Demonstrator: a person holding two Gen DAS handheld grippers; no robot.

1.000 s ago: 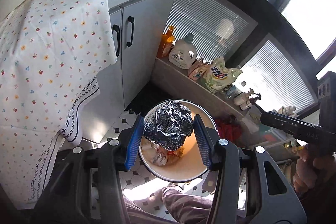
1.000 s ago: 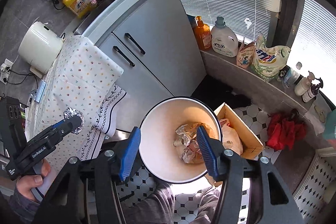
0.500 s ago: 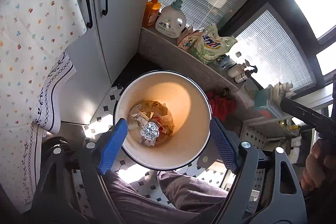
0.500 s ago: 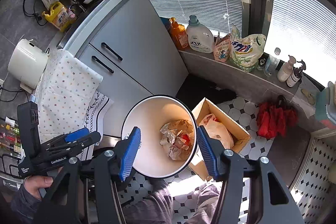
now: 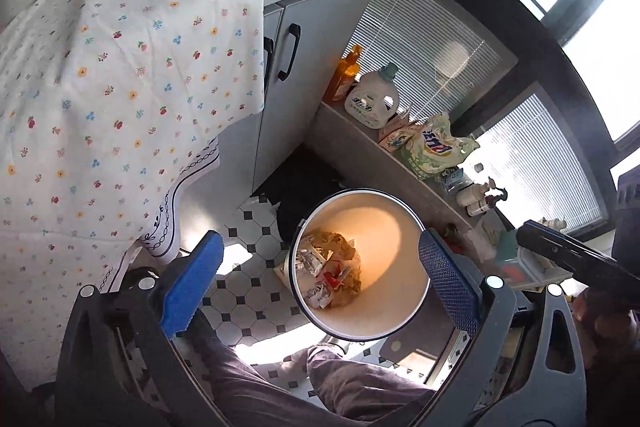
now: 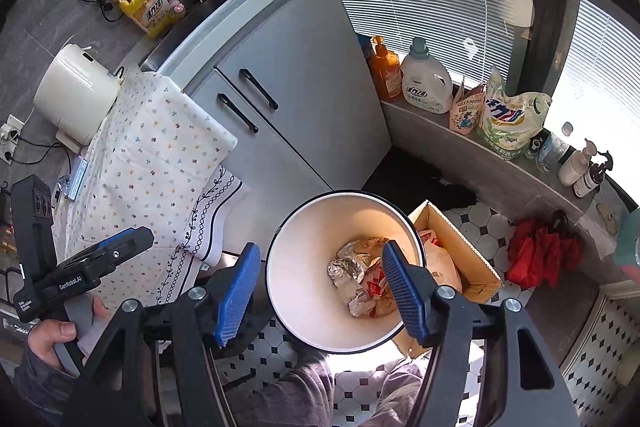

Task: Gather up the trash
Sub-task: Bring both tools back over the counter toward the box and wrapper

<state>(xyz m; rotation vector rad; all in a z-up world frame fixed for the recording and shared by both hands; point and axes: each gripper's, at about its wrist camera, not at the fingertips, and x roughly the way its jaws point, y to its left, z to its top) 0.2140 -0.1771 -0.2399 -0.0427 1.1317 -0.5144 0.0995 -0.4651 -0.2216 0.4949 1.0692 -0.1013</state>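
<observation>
A round white bin (image 5: 400,315) stands on the tiled floor below me; it also shows in the right wrist view (image 6: 296,291). Crumpled wrappers and a foil ball (image 6: 340,269) lie at its bottom; the trash also shows in the left wrist view (image 5: 328,267). My left gripper (image 5: 320,283) is open and empty above the bin. My right gripper (image 6: 320,291) is open and empty, also above the bin. The left gripper's body (image 6: 80,267) shows at the left of the right wrist view.
A table with a floral cloth (image 5: 120,87) is at the left. Grey cabinets (image 6: 288,99) stand behind the bin. A cardboard box (image 6: 460,255) sits beside the bin. Detergent bottles (image 6: 424,79) line a low ledge by the blinds. My legs are under the grippers.
The left gripper opened and the foil ball fell into the bin. The left gripper then swung back up toward the table. The right gripper stayed above the bin.
</observation>
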